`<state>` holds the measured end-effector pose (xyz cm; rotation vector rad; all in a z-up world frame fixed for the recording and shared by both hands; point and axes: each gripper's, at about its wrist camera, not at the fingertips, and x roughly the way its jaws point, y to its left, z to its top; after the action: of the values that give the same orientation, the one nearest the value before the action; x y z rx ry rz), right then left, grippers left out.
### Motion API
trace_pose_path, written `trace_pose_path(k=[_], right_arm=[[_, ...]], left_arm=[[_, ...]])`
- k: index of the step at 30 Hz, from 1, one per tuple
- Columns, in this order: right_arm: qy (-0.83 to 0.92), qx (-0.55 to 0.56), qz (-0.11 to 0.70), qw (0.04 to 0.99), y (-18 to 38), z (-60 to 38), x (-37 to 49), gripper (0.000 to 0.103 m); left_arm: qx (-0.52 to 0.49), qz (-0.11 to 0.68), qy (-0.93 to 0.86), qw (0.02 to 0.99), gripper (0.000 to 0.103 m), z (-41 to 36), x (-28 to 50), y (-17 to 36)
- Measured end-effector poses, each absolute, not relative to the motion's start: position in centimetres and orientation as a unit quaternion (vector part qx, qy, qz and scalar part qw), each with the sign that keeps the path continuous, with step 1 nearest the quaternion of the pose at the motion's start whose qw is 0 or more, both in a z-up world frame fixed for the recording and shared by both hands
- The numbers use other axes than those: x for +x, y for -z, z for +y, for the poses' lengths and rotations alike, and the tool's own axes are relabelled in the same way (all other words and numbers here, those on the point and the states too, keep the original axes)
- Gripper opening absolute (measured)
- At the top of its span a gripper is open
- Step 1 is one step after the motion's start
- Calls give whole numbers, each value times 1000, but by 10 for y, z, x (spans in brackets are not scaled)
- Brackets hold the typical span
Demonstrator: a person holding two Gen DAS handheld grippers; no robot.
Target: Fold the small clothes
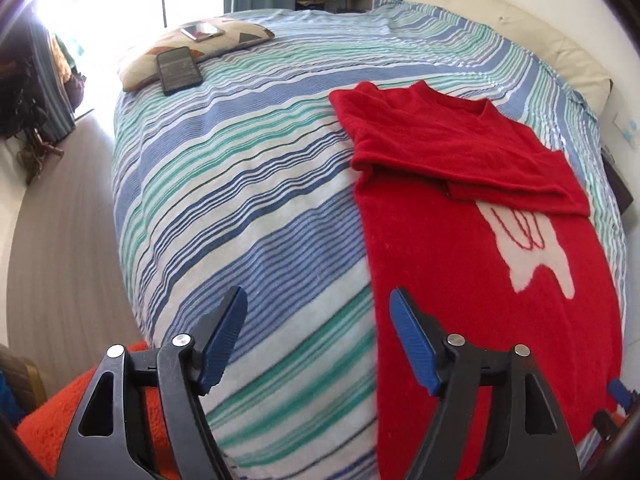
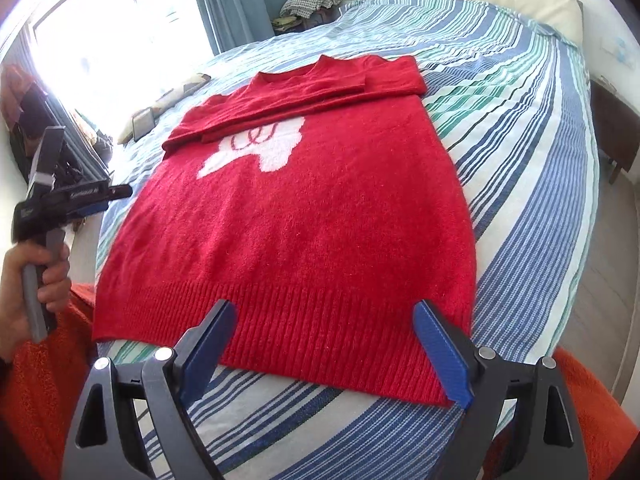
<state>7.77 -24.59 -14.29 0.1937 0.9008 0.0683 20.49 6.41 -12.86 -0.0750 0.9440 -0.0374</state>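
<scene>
While sleeves lie folded across chest, left gripper (image 1: 316, 340) hovers spread beside red sweater (image 2: 288, 216), flat on striped bedspread (image 1: 240, 200); right gripper (image 2: 324, 352) gapes over ribbed hem (image 2: 320, 328), likely poised for lengthwise fold.

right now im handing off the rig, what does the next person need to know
Left gripper: open, empty, over the striped bedspread beside the sweater's left edge.
Right gripper: open, empty, over the ribbed hem.
Red sweater: flat on the bed, front up, hem nearest you.
Done: both sleeves folded across the chest.
Left: likely fold the hem up toward the collar, then tidy.
</scene>
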Motion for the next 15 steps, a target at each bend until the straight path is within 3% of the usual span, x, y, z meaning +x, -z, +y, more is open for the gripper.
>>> trace_pose_path(k=[15], right_arm=[[-1, 115, 409, 905, 123, -256, 50, 89]], left_arm=[[19, 454, 12, 891, 79, 32, 158, 110]])
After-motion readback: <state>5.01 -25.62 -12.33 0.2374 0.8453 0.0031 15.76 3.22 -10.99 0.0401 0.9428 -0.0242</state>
